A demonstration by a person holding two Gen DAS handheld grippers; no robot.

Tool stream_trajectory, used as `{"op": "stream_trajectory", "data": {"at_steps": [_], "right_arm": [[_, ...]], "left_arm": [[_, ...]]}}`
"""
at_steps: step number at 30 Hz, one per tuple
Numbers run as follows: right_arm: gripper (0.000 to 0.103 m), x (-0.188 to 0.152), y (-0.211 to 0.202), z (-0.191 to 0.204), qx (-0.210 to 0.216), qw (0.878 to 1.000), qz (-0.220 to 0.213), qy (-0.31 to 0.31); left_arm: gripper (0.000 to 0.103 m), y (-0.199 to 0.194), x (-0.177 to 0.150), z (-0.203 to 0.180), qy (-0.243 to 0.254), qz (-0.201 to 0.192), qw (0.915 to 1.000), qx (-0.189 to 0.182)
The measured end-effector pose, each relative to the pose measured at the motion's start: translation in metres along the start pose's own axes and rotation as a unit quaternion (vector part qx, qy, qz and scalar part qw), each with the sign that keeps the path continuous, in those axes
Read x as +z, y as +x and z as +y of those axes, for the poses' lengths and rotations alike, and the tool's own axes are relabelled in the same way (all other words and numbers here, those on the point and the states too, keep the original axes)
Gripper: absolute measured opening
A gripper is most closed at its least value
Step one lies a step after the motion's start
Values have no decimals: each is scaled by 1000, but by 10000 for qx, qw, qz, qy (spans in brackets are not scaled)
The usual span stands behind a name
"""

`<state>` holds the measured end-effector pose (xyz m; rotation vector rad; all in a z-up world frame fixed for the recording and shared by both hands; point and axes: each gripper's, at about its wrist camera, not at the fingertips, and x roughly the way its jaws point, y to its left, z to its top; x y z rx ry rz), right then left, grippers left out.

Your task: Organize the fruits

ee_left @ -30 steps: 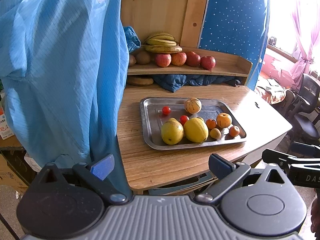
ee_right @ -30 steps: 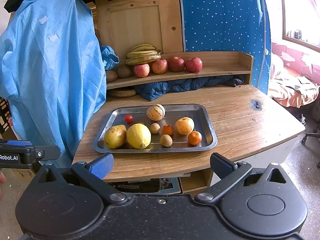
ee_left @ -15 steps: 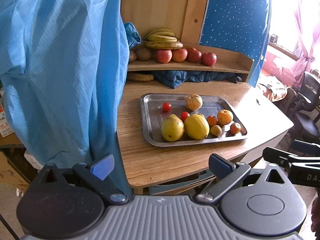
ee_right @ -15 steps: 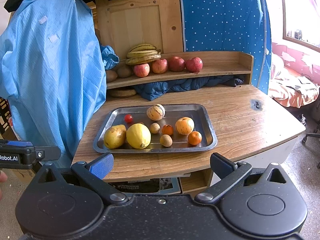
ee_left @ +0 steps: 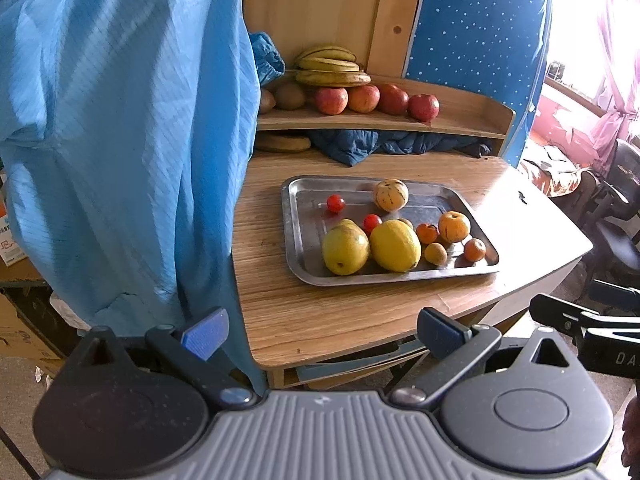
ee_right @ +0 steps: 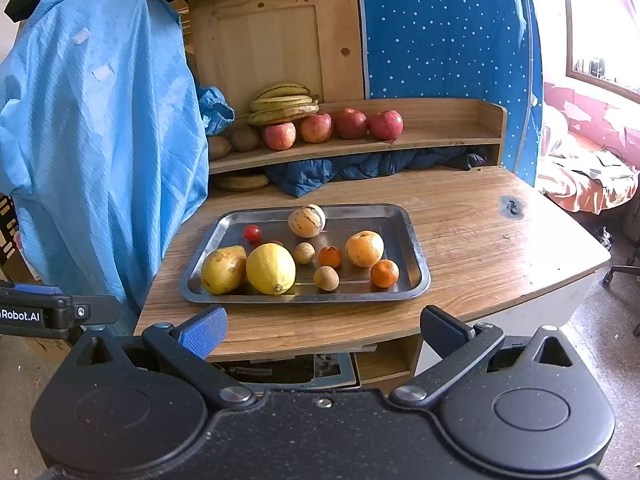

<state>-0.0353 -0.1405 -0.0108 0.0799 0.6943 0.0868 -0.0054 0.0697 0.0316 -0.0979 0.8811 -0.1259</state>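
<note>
A steel tray [ee_left: 298, 236] [ee_right: 416, 240] sits on the wooden table and holds a yellow lemon [ee_left: 395, 245] [ee_right: 271, 268], a pear [ee_left: 345, 249] [ee_right: 222, 270], a striped melon [ee_left: 391, 195] [ee_right: 306, 221], small oranges, cherry tomatoes [ee_left: 335, 203] and brown round fruits. Bananas [ee_left: 330, 68] [ee_right: 286, 102] and red apples [ee_left: 362, 98] [ee_right: 348, 123] lie on the wooden shelf [ee_right: 440, 136] behind. My left gripper [ee_left: 320, 330] is open and empty, short of the table's front edge. My right gripper [ee_right: 322, 330] is open and empty, also short of the edge.
A blue garment [ee_left: 120, 140] [ee_right: 100, 152] hangs at the table's left side. Dark blue cloth [ee_right: 360, 168] is stuffed under the shelf. A blue dotted panel [ee_right: 448, 28] stands behind. An office chair [ee_left: 616, 216] stands to the right.
The left gripper has drifted slightly, so the tray sits a little higher and nearer in its view. The right gripper has barely moved. Both stay open.
</note>
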Motion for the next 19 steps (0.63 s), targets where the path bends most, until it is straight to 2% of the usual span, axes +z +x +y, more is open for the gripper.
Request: {"op": "stream_trajectory", "data": {"at_steps": [19], "right_arm": [[102,-2,5,-8,17,10000,50,2]], "left_arm": [[102,7,1,0,-95,97,9999,62]]}}
